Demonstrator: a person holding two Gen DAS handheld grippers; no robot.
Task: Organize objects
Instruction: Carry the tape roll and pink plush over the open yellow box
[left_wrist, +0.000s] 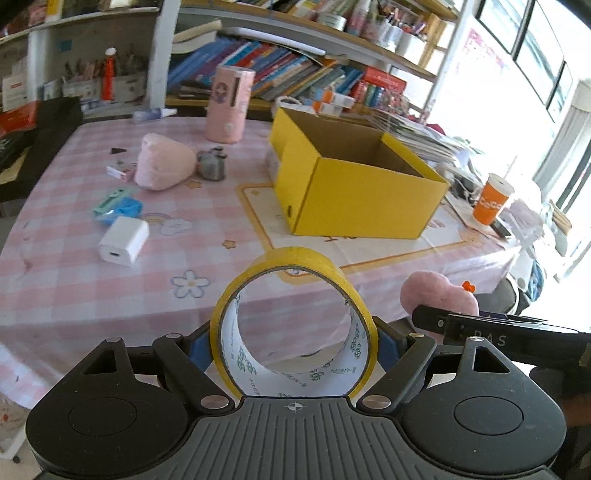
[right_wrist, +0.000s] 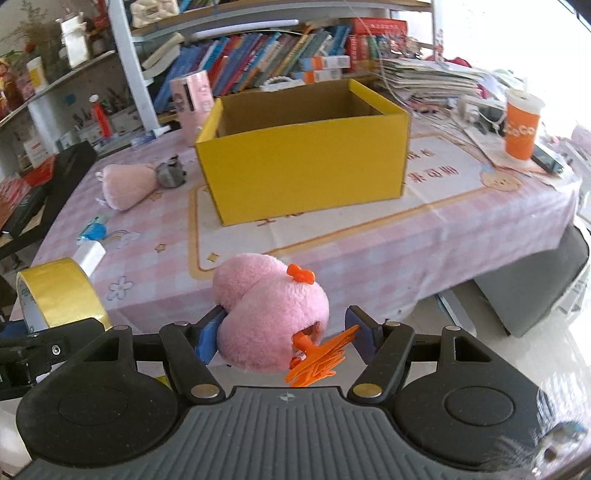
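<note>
Left fingers (left_wrist: 293, 341) clamping tape roll (left_wrist: 295, 317), right fingers (right_wrist: 286, 334) seemingly clamping plush (right_wrist: 273, 314), yellow box (right_wrist: 306, 158) beyond table edge (right_wrist: 332, 288).

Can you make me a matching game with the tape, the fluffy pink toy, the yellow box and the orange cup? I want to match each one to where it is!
Things:
1. yellow tape roll
2. pink plush toy
3. yellow box
4. orange cup

Places:
A. standing open in the middle of the table
B. between the left gripper's fingers
C. near the table's right edge, by the window
D. between the right gripper's fingers

Pairs: 1-B, 2-D, 3-A, 4-C
</note>
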